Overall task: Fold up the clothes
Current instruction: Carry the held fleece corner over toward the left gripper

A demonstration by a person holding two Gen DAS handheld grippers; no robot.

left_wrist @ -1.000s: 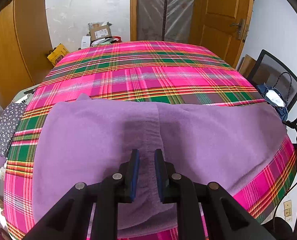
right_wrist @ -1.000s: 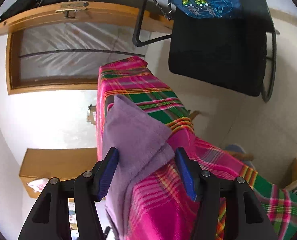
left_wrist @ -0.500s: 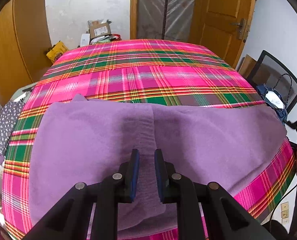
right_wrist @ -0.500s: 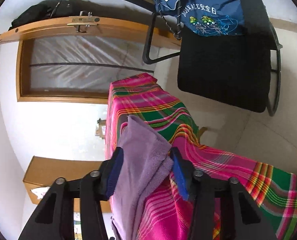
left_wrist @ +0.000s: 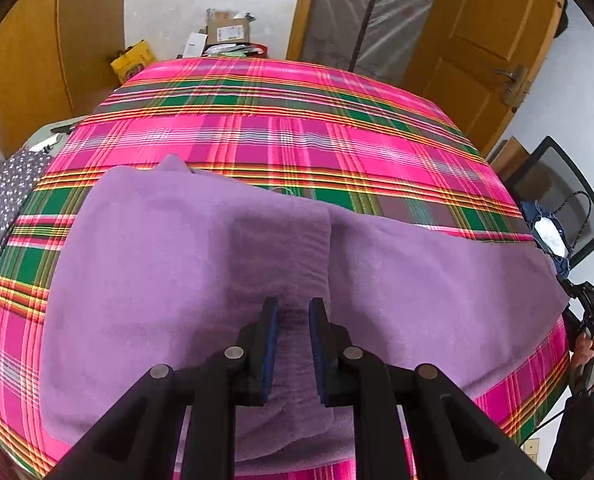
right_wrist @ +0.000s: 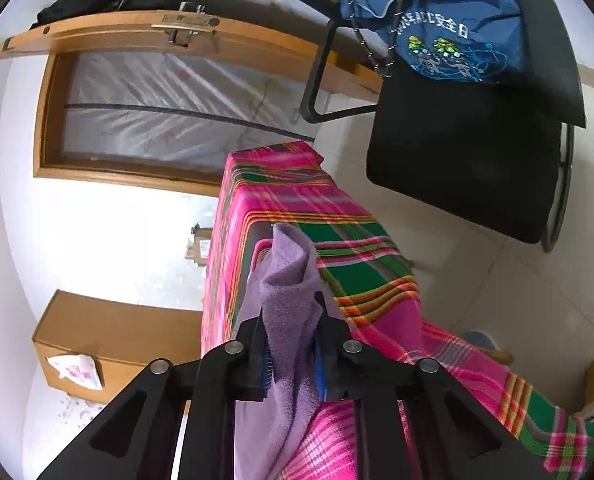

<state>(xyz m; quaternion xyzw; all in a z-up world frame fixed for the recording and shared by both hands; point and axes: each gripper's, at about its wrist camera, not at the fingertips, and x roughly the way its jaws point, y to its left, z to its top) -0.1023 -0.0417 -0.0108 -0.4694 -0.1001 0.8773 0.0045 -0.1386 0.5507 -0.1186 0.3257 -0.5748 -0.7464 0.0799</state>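
A purple garment lies spread wide across the near half of a bed covered in pink and green plaid. My left gripper points down at the garment's near middle, and its blue pads are shut on a raised fold of the cloth. In the right wrist view the garment's end corner hangs at the bed's edge. My right gripper is closing, with that corner bunched between its pads, which press on it.
A black chair with a blue bag stands close to the bed's right side. Wooden doors and cardboard boxes lie beyond the far edge. A dotted cloth sits off the left side. A hand shows at the right.
The right gripper's jaws went from wide apart around the garment's corner to pinched on it. The left gripper stayed on its fold, and its view tilted a little.
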